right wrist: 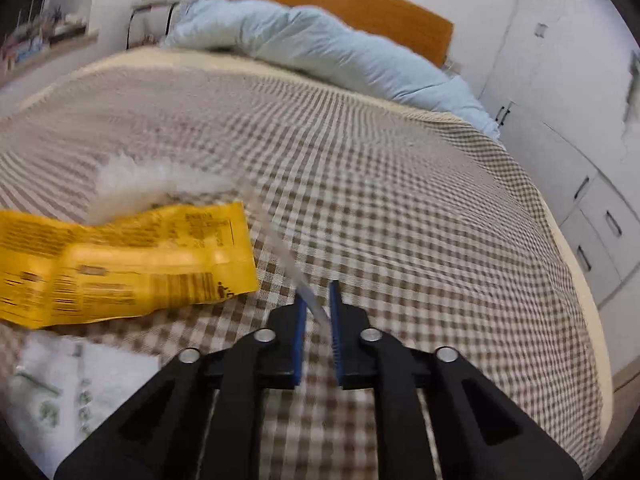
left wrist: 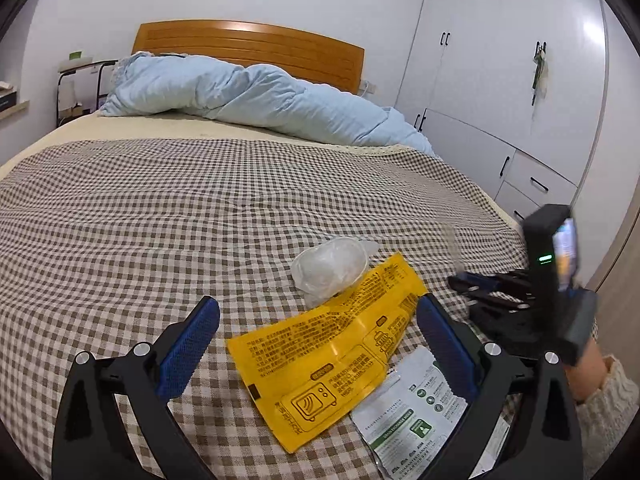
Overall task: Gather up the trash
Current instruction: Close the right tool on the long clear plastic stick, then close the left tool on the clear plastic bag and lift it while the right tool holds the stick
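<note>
Bed w/ checked cover (left wrist: 200, 208), blue duvet (left wrist: 248, 92), wood headboard (left wrist: 248, 46), white wardrobe (left wrist: 500, 80), white walls.

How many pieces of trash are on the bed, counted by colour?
Yellow: 1, the yellow wrapper
Clear: 2, the crumpled clear plastic bag and the thin clear plastic strip, one end of which sits between the fingers of the right hand-held gripper
White and green: 1, the white and green packet
Total: 4
</note>
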Tool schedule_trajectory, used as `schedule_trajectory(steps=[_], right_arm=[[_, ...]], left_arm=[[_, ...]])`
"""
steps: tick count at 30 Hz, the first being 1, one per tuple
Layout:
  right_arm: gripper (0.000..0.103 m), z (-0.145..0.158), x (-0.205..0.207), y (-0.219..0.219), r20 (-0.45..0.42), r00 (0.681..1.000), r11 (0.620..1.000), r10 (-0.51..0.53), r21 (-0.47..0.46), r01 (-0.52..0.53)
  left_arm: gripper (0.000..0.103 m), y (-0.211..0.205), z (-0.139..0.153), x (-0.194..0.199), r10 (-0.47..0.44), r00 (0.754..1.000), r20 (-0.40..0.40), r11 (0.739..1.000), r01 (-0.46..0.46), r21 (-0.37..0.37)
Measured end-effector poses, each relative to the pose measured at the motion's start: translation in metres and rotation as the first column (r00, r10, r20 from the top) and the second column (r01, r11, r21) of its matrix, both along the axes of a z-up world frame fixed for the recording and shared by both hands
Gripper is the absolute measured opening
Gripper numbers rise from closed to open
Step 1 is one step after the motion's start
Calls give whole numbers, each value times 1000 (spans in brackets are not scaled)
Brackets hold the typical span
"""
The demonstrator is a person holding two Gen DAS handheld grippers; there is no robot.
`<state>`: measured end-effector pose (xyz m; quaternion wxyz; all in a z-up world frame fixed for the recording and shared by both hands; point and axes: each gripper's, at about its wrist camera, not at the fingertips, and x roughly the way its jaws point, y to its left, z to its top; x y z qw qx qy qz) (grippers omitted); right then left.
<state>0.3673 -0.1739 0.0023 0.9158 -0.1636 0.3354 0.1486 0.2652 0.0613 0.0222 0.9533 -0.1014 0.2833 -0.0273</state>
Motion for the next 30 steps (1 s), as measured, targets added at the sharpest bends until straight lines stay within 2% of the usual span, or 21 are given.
schedule_trajectory(steps=[5, 7, 9, 12, 15, 18, 23, 30], right_arm=[[5, 30, -32, -34, 20, 997, 974, -78, 214, 72], [5, 39, -52, -52, 33, 991, 944, -132, 309, 116], [5, 42, -71, -73, 32, 979, 898, -199, 407, 169], [5, 38, -86, -96, 20, 962, 840, -271, 493, 227], [5, 35, -86, -103, 5, 958, 813, -285, 531, 239], [5, 37, -84, -111, 7, 956, 791, -294, 563, 239], [5, 40, -88, -114, 14, 955, 778, -298, 582, 234], [5, 39, -88, -121, 31, 945, 773, -325, 585, 247]], left_arm=[[96, -8, 2, -7, -18, 1000, 4, 1000, 18, -2], [96, -11, 4, -9, -28, 1000, 10, 1000, 28, 9], [96, -14, 5, -12, -35, 999, 13, 999, 35, 20], [96, -15, 3, -12, -39, 999, 6, 999, 39, 24], [96, -15, -1, -11, -36, 999, -6, 999, 36, 25], [96, -17, -6, -8, -28, 999, -29, 998, 30, 60], [96, -16, -11, 3, -4, 998, -58, 995, 10, 102], [96, -16, -11, 14, 1, 997, -74, 995, 6, 99]])
